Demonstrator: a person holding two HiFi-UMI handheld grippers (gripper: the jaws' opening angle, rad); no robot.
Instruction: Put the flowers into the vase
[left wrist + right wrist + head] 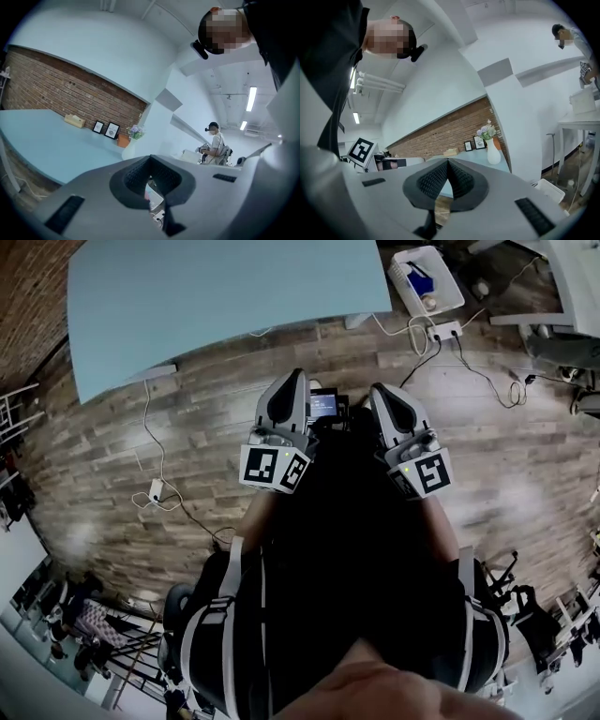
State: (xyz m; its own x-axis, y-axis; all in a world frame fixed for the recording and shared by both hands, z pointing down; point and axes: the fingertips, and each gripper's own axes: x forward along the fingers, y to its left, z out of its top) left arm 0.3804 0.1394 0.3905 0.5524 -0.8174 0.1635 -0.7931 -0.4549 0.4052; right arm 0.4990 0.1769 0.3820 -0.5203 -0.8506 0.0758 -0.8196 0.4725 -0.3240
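A white vase [493, 153] holding pale purple and white flowers [487, 131] stands at the far corner of a light blue table [474, 160], by the brick wall. In the left gripper view the same vase [128, 150] and flowers [136, 132] show small and far off. My left gripper [151, 160] and right gripper [447, 162] are both shut, with nothing between the pads. In the head view the left gripper [290, 381] and right gripper [385, 392] are held side by side close to the person's body, above the wooden floor and short of the table [225, 296].
Two picture frames [105, 128], a tissue box [75, 121] and an orange object [123, 140] stand on the table near the vase. A white bin [427, 279] and cables [441, 338] lie on the floor at the right. Another person [215, 143] stands at a far white desk.
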